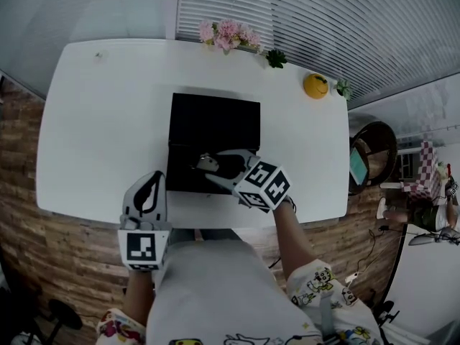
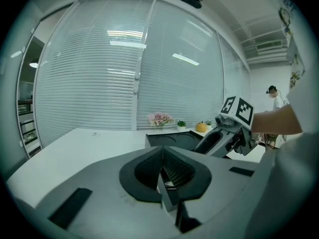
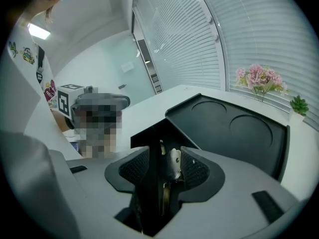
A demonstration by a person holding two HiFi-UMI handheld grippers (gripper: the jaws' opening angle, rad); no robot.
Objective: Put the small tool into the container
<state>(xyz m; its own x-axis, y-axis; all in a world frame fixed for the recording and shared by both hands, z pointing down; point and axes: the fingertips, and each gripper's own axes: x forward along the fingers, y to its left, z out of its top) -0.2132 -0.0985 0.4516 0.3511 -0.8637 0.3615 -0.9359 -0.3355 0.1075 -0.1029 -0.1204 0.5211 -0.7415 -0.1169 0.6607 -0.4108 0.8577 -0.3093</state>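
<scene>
The tool (image 3: 174, 164) is standing upright between the pads of the right claw (image 3: 164, 171), whose jaws are gaping apart and not clamping it. It is showing just over the near wall of the black container (image 1: 215, 117). The left claw (image 1: 149, 192) is pressing its jaws together on nothing, at the counter's near edge beside the container. The white counter (image 1: 100, 121) is carrying flowers (image 1: 226, 33), a small plant (image 1: 276, 58) and a yellow ornament (image 1: 315, 85) along its far side, with blinds (image 1: 323, 20) running behind.
</scene>
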